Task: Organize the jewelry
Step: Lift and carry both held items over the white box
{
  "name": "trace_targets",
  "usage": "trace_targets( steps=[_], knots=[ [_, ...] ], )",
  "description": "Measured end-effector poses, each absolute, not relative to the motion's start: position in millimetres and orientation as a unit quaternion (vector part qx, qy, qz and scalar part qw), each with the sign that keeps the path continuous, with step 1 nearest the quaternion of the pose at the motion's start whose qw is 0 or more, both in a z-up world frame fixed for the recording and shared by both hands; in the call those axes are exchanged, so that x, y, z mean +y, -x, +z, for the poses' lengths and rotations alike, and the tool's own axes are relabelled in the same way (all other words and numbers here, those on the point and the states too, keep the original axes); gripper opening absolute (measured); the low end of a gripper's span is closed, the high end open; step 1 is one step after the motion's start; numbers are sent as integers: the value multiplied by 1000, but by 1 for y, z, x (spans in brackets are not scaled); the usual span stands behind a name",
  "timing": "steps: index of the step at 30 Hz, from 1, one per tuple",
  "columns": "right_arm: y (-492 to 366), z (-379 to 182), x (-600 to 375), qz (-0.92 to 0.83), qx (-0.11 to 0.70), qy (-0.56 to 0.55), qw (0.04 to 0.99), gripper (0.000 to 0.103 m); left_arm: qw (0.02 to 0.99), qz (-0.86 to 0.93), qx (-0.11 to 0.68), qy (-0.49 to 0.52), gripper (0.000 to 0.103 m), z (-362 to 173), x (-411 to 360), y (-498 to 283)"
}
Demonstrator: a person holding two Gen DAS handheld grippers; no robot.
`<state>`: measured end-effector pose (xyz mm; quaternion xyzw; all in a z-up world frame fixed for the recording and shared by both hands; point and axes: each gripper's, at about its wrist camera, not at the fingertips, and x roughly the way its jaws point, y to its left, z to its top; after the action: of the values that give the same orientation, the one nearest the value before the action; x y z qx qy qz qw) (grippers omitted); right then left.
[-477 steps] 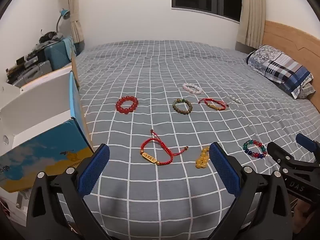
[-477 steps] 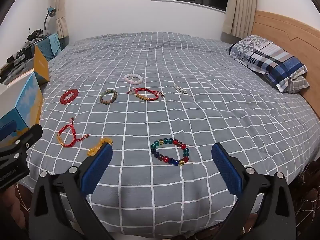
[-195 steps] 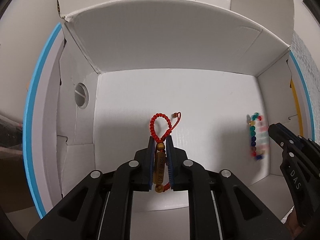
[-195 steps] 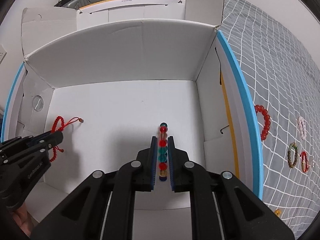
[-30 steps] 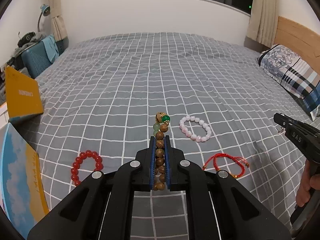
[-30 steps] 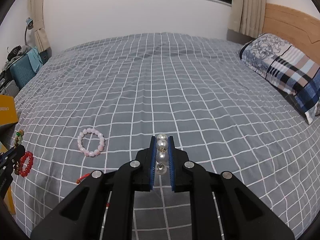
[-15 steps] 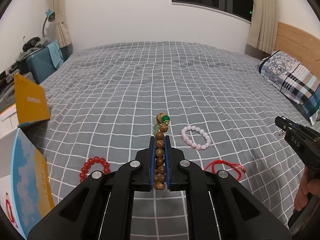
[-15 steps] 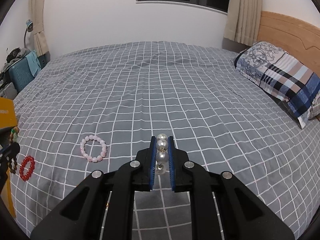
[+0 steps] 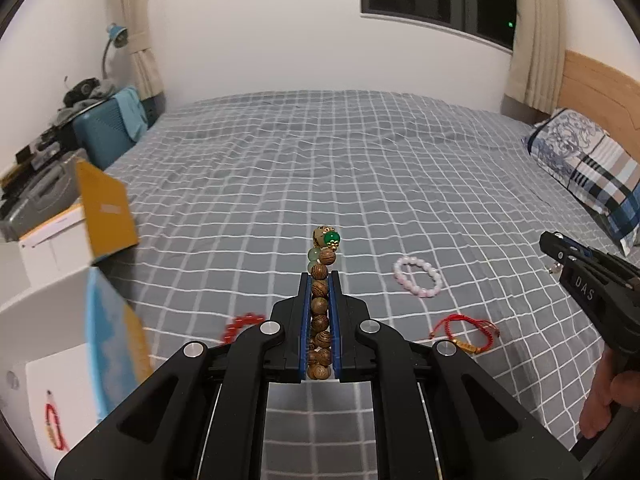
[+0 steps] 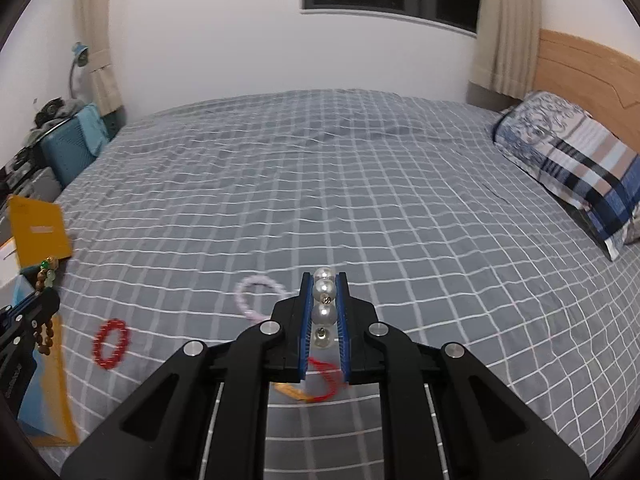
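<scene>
A grey checked bed [image 9: 360, 168] filled the room before you. Your right gripper [image 10: 323, 280] read "DAS" on its side and was clamped on a pearl strand [image 10: 323, 304]; your left gripper [image 9: 320, 276] pinched the wooden bead bracelet [image 9: 320, 312]. Pink bracelet [image 9: 418, 278], red cord bracelet [image 9: 464, 330] and red bead bracelet [image 10: 111, 344] lay on the bed beside the open box [image 9: 52, 312].

Even indoor light, fisheye edges, slight blur

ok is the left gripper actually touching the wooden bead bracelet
Touching. In the left wrist view the left gripper has both blue pads pressed against the wooden bead bracelet, no gap on either side, with its green bead sticking out past the tips.
</scene>
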<state>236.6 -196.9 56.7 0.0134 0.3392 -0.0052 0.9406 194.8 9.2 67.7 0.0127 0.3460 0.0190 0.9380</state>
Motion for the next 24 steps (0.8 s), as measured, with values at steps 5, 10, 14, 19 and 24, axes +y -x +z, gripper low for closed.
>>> trace_targets(
  steps=[5, 10, 14, 19, 24],
  knots=[
    [-218, 77, -151, 21, 328, -2, 944, 10, 939, 47, 341, -9, 8, 89, 49, -173],
    [-196, 95, -97, 53, 319, 14, 946, 10, 937, 75, 342, 5, 8, 103, 93, -153],
    [-178, 105, -51, 82, 313, 23, 946, 10, 935, 99, 340, 12, 8, 111, 131, -131],
    [-154, 108, 8, 121, 308, 35, 943, 10, 930, 139, 339, 22, 8, 112, 187, -99],
    [-131, 106, 63, 157, 308, 57, 937, 10, 922, 173, 344, 44, 8, 110, 245, -70]
  ],
)
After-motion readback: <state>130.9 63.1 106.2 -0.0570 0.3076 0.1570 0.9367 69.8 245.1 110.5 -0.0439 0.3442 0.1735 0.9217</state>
